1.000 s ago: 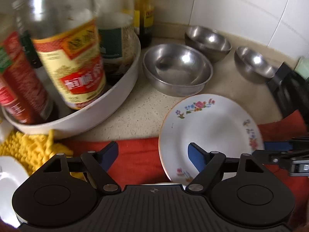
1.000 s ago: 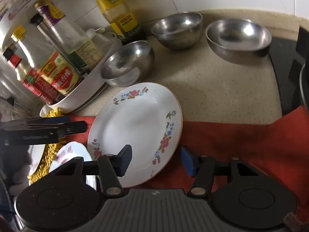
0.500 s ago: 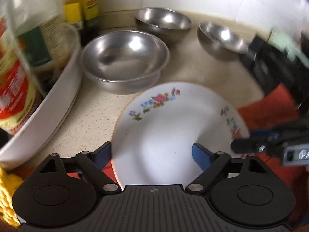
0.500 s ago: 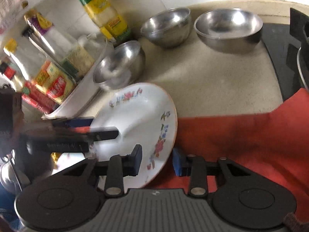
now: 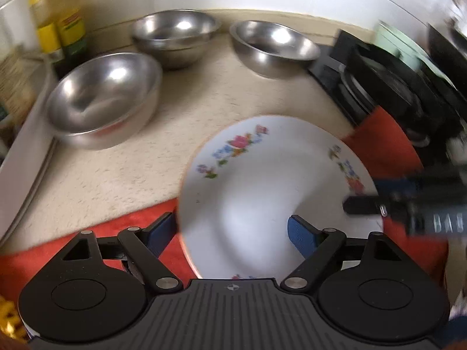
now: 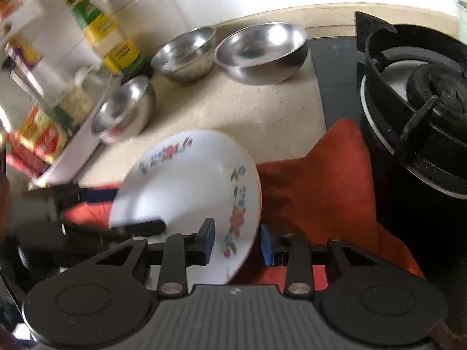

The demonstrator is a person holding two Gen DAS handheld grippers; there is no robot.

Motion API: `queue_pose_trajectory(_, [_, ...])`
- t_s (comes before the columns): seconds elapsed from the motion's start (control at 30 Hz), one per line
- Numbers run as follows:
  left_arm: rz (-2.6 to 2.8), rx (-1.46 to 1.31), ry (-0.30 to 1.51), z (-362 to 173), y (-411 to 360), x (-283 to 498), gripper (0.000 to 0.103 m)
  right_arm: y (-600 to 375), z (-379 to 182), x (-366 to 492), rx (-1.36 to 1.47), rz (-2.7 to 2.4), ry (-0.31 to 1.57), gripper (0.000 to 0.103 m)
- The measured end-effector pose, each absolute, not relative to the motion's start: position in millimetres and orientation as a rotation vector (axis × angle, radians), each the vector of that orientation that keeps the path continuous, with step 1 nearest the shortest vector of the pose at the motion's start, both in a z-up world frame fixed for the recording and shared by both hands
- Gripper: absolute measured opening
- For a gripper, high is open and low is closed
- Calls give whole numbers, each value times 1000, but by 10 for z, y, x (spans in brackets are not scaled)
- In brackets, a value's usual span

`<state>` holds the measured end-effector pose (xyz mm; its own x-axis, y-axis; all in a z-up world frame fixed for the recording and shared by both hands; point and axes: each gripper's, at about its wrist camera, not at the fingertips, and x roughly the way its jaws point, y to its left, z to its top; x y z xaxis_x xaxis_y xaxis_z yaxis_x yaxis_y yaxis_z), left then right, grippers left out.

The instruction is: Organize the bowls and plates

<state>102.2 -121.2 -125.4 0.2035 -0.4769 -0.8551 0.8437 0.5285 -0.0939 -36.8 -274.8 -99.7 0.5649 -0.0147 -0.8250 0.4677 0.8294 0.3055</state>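
A white plate with flower print (image 5: 262,186) (image 6: 186,186) is lifted and tilted over the red cloth (image 6: 315,180). My right gripper (image 6: 238,243) is shut on its right rim. My left gripper (image 5: 230,232) is open, its fingers either side of the plate's near-left edge, not pinching it. Three steel bowls stand on the beige counter: one at the left (image 5: 102,96) (image 6: 125,110), one at the back (image 5: 175,35) (image 6: 184,52), one at the back right (image 5: 274,46) (image 6: 259,49).
A white tray with sauce bottles (image 6: 43,134) stands at the left. A yellow-labelled bottle (image 6: 102,32) stands by the tiled wall. A black gas stove (image 6: 414,102) is at the right. A yellow cloth (image 5: 8,318) lies at the lower left.
My right gripper closed on the plate's rim and lifted it, tilting it. My left gripper swung right from the bottle tray and now straddles the plate's left edge.
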Motion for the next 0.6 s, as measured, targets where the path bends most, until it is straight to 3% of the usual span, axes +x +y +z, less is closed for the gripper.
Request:
queue_pose_trajectory(0.17, [-925, 411, 941, -1325, -1195, 939, 103, -2710, -1036, -409, 537, -294, 868, 39])
queue_pose_trajectory(0.23, [-906, 410, 940, -1325, -1259, 882, 99, -2696, -1037, -396, 520, -285, 857, 43])
queue_pose_trajectory(0.4, [-839, 385, 943, -1284, -1271, 788, 95, -2665, -1026, -435, 496, -313, 832, 35])
queue_pose_trajectory(0.6, [-798, 389, 873, -1135, -1230, 622, 93, -2636, -919, -488, 477, -309, 832, 33])
